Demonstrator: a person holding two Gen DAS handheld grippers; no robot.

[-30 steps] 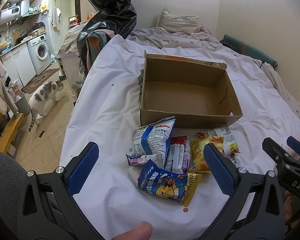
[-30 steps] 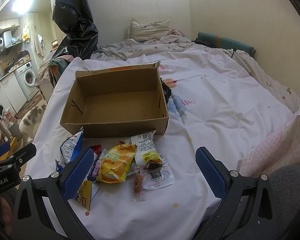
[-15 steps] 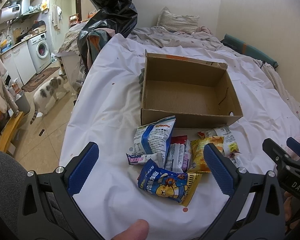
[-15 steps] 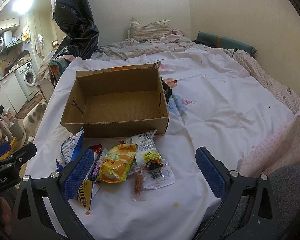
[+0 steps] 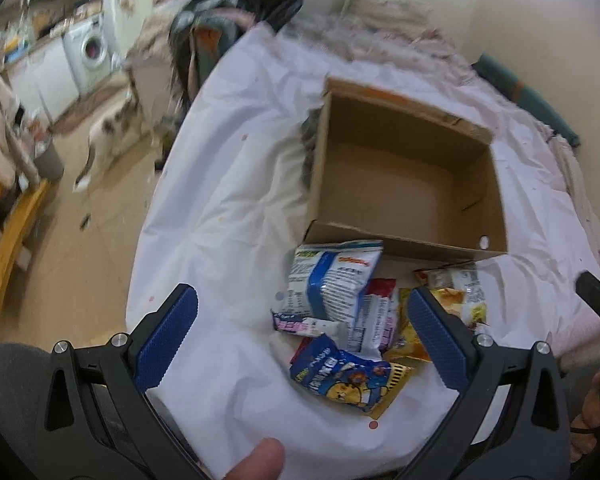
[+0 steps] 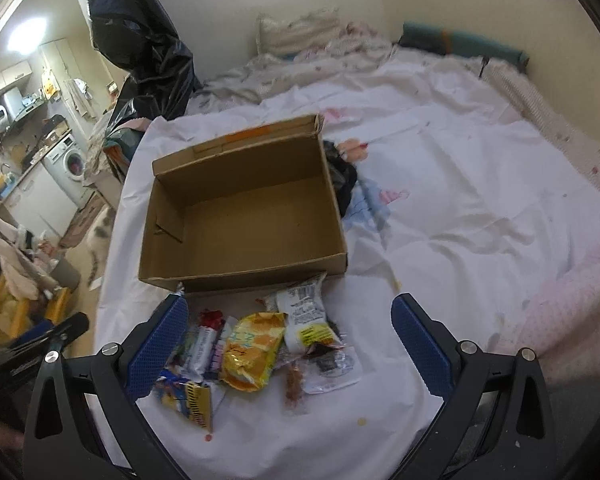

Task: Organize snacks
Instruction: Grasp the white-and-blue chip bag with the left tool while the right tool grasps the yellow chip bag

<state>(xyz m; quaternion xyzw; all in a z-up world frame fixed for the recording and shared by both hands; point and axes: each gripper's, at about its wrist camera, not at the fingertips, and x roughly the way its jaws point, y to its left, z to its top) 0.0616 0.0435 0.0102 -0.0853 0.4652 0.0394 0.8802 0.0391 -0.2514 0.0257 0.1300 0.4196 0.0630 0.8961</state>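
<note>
My left gripper (image 5: 302, 334) and right gripper (image 6: 290, 340) both stand with jaws spread wide, holding nothing. The snack packets (image 5: 340, 320) lie between the jaws on the bed sheet (image 6: 460, 208); the cardboard box (image 6: 244, 216) sits just beyond.

Snack packets (image 6: 256, 350) heaped on sheet, touching open cardboard box (image 6: 244, 216) front wall

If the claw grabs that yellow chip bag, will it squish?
Probably. The yellow chip bag looks puffed with air, so it would likely crumple and feel light. Its shiny wrapper may slip. The right claw is open around it.
</note>
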